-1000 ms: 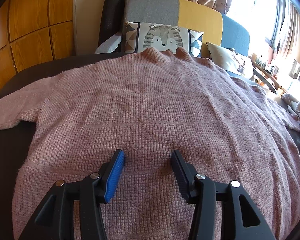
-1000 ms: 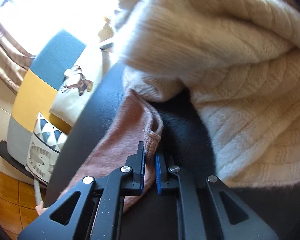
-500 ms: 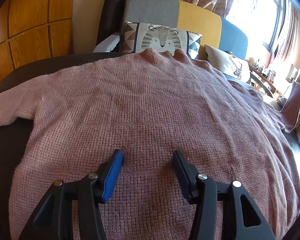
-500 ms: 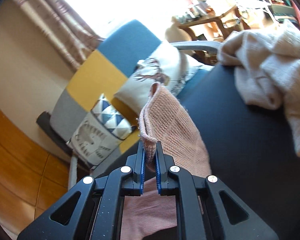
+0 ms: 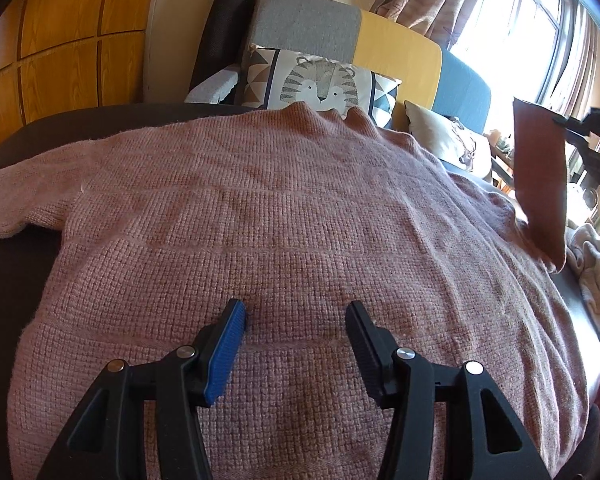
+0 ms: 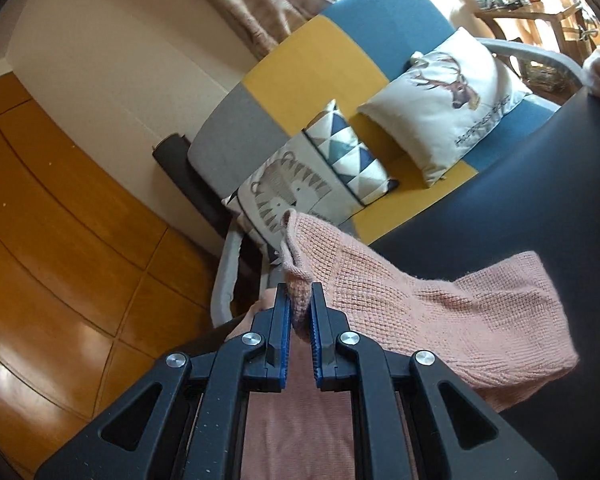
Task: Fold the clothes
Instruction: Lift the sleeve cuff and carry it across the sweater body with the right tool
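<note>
The pink knitted sweater [image 5: 284, 248] is lying flat on the dark surface [image 5: 4, 280]. Its sleeve cuff [image 6: 298, 276] is being pinched by the right claw [image 6: 300, 312]. The left claw [image 5: 296, 320], half open and empty, is hovering over the hem at 6 o'clock. The thin pinch could be slipping, and the body could be dragged.

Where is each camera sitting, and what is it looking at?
Left wrist view: sits on the left gripper, looking down over the flat pink sweater toward the sofa; its two fingers stand apart above the knit.
Right wrist view: sits on the right gripper, looking across the dark table at the sofa; its fingers pinch the sweater's sleeve cuff, lifted.
Both share: the sweater, the tiger cushion, the deer cushion.
</note>
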The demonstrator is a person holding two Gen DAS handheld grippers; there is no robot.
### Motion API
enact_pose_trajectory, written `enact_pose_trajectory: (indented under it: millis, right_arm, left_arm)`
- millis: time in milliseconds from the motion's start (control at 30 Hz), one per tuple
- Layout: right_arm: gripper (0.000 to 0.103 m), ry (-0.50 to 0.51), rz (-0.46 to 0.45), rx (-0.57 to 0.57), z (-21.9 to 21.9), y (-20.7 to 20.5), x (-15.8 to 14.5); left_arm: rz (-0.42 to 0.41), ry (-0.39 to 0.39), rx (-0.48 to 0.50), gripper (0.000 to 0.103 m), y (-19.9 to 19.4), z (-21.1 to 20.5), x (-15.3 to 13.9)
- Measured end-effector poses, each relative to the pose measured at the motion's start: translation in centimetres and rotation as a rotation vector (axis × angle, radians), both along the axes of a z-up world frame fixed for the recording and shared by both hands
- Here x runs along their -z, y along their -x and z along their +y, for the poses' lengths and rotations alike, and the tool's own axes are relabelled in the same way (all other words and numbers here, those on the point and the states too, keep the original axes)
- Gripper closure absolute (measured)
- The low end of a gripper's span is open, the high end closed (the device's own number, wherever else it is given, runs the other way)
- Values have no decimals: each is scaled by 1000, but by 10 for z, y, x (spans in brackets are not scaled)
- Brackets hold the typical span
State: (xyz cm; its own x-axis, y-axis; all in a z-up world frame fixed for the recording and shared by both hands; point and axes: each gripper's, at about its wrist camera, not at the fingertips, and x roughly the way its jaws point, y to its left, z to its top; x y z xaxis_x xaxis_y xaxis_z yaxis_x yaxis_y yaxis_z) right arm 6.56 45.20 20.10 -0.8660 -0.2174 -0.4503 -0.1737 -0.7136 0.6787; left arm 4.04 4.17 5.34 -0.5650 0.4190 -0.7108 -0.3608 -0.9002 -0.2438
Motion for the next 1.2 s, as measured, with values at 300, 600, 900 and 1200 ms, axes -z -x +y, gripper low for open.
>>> enact_pose_trajectory:
  millis: [300, 600, 900, 1200]
  right_arm:
    - [94, -15, -46, -180, -106, 46, 22]
    - [93, -39, -76, -276, -157, 77, 33]
    - [93, -69, -145, -328, -181, 100, 67]
    - [92, -64, -246, -379, -194, 104, 108]
  left_arm:
    - [-12, -53, 0, 50, 2, -6, 1]
    - [-30, -132, -1, 50, 5, -16, 4]
    - [-36, -198, -19, 50, 6, -22, 7]
    - [-36, -218, -22, 50, 6, -22, 9]
